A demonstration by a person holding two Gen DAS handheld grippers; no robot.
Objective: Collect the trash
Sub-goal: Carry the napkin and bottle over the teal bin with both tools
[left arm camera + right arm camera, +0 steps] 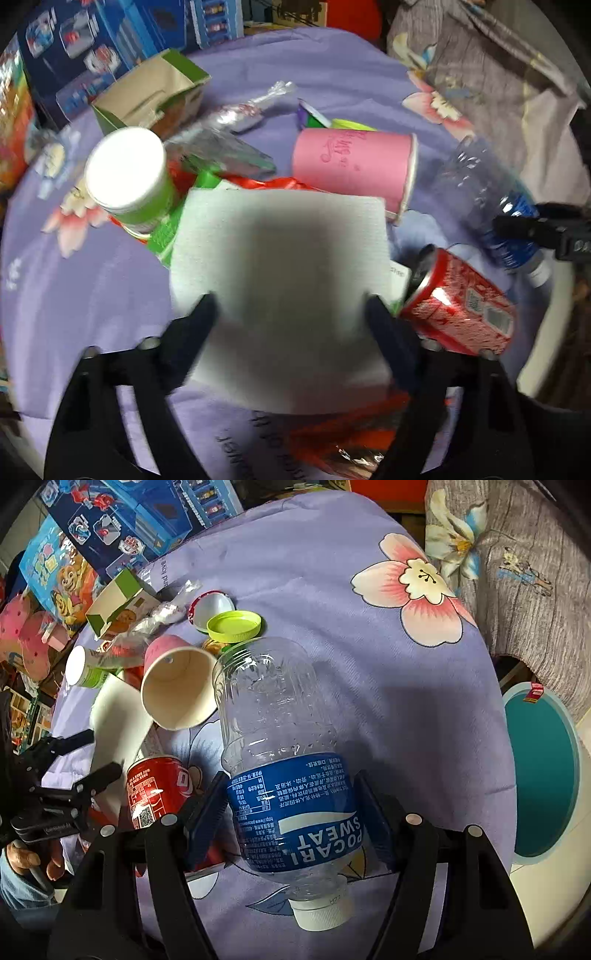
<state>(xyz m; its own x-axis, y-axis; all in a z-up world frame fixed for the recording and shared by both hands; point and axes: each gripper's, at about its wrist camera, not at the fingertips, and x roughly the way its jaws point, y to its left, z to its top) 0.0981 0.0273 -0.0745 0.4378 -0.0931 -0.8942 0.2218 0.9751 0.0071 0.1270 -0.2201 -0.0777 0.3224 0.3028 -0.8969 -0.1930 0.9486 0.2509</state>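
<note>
Left fingers (210,306) straddle napkin (280,288); right fingers (207,805) clamp bottle (284,760).

Both views are bent by fisheye distortion, with dark vignetted corners. The left wrist view is smeared by motion blur, and a grey shadow is cast on the white sheet (280,280). Glare is seen on the clear bottle (280,753), which is rendered sharply
</note>
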